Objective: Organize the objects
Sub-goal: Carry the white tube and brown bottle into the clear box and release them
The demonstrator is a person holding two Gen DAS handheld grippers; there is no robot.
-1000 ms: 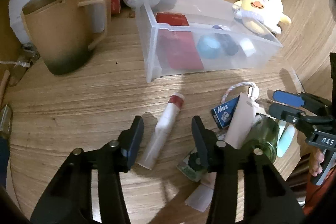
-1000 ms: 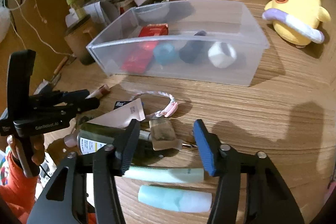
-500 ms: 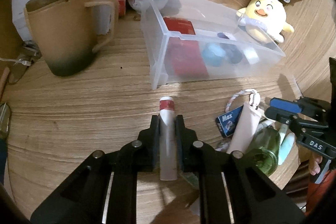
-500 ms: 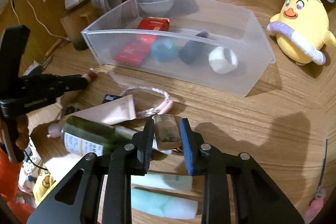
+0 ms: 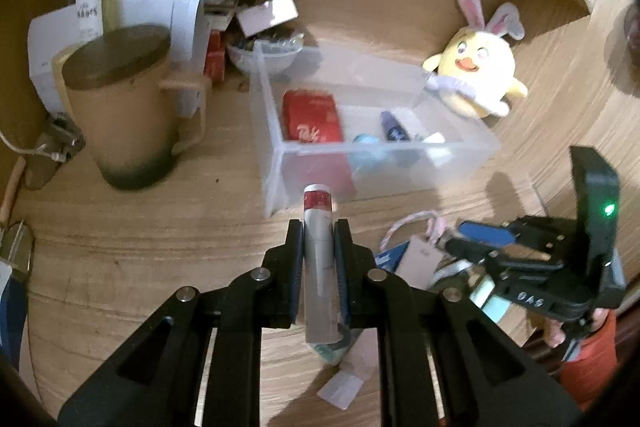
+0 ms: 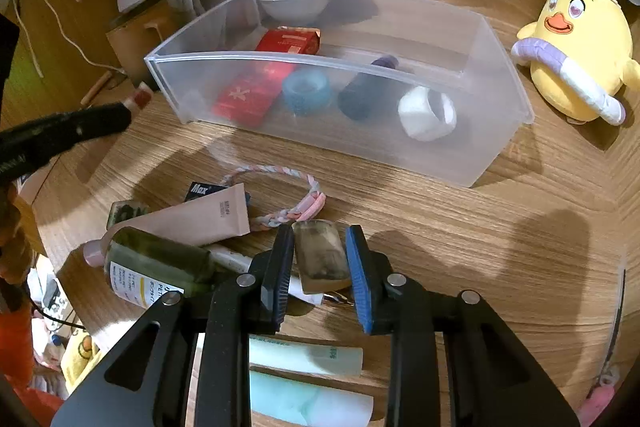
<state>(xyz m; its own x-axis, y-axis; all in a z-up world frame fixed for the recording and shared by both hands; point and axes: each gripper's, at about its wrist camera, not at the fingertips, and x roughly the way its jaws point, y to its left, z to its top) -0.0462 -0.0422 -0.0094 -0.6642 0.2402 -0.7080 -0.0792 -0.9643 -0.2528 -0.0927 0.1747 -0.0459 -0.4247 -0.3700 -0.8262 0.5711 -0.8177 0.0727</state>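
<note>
My left gripper point(image 5: 318, 227) is shut on a white tube with a red cap point(image 5: 317, 259) and holds it above the desk, in front of the clear plastic bin point(image 5: 272, 147). The bin point(image 6: 500, 151) holds a red box point(image 6: 264, 79), a blue tape roll point(image 6: 306, 91), a dark bottle point(image 6: 364, 91) and a white roll point(image 6: 428, 113). My right gripper point(image 6: 320, 239) is shut on a small brownish keychain block point(image 6: 320, 255), just above the pile of a pink tube point(image 6: 192, 219), a green bottle point(image 6: 156, 263) and a braided cord point(image 6: 288, 215).
A yellow plush chick point(image 6: 576, 43) sits right of the bin. A brown lidded mug point(image 5: 120, 107), papers and boxes point(image 5: 180, 7) crowd the back left. Mint tubes point(image 6: 308, 359) lie under my right gripper. The desk edge is near the pile.
Both grippers went from open to shut: the left on the red-capped tube, the right on the keychain block. Both have since lifted their objects off the desk.
</note>
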